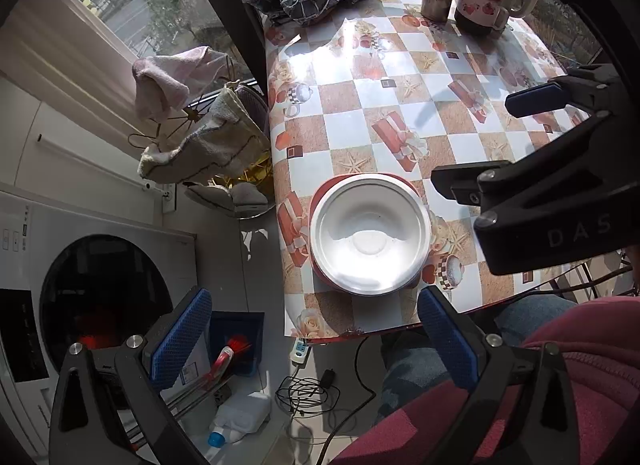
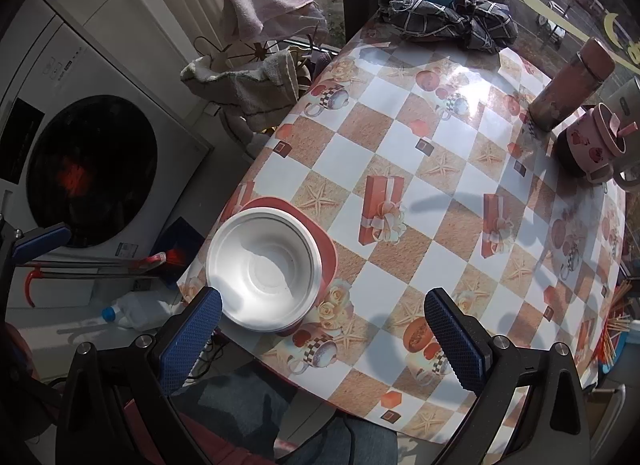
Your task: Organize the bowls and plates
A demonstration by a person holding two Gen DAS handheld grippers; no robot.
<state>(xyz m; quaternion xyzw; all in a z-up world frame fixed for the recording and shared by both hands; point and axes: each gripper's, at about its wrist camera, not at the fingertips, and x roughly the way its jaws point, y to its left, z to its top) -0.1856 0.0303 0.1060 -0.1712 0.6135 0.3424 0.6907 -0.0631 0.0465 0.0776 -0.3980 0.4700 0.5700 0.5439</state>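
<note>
A white bowl (image 1: pixel 370 235) sits stacked on a red plate (image 1: pixel 320 201) near the table's front left corner. It also shows in the right wrist view (image 2: pixel 264 265), with the red plate (image 2: pixel 326 251) under it. My left gripper (image 1: pixel 314 335) is open and empty, held above and in front of the bowl. My right gripper (image 2: pixel 322 341) is open and empty, above the table's front edge, its left finger (image 2: pixel 190 341) close to the bowl's rim. The right gripper also shows at the right of the left wrist view (image 1: pixel 516 137).
The table (image 2: pixel 440 169) has a checked oilcloth. At its far side lie a dark checked cloth (image 2: pixel 440 13), a pink flask (image 2: pixel 572 85) and pink mugs (image 2: pixel 592 145). A washing machine (image 2: pixel 92 169), towel rack (image 2: pixel 256 65) and floor clutter stand left of the table.
</note>
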